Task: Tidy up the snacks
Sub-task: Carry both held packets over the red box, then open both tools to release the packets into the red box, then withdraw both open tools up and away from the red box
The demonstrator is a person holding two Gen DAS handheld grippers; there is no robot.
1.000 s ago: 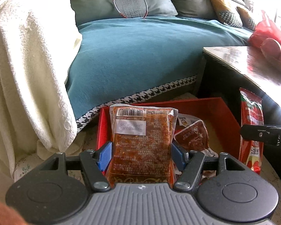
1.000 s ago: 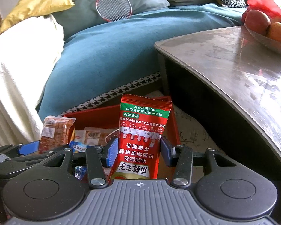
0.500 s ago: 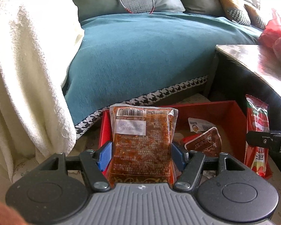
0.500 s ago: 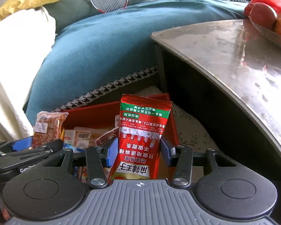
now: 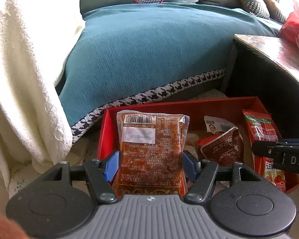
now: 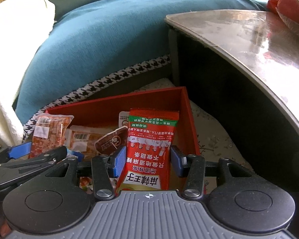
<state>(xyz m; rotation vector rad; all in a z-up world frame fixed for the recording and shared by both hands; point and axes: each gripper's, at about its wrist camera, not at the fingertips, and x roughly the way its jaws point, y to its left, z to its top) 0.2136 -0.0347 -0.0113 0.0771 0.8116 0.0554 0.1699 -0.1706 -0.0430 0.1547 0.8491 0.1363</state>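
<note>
Each tool grips a snack: left tool (image 5: 150, 166) a brown packet (image 5: 151, 149), right tool (image 6: 147, 161) a red sachet (image 6: 149, 149); both look light, soft and crinkly, best pinched mid-body.

Both wrist views look forward and down, close over the red box (image 5: 219, 104) (image 6: 113, 107); both share box and sofa (image 5: 159, 49) (image 6: 101, 39).
</note>
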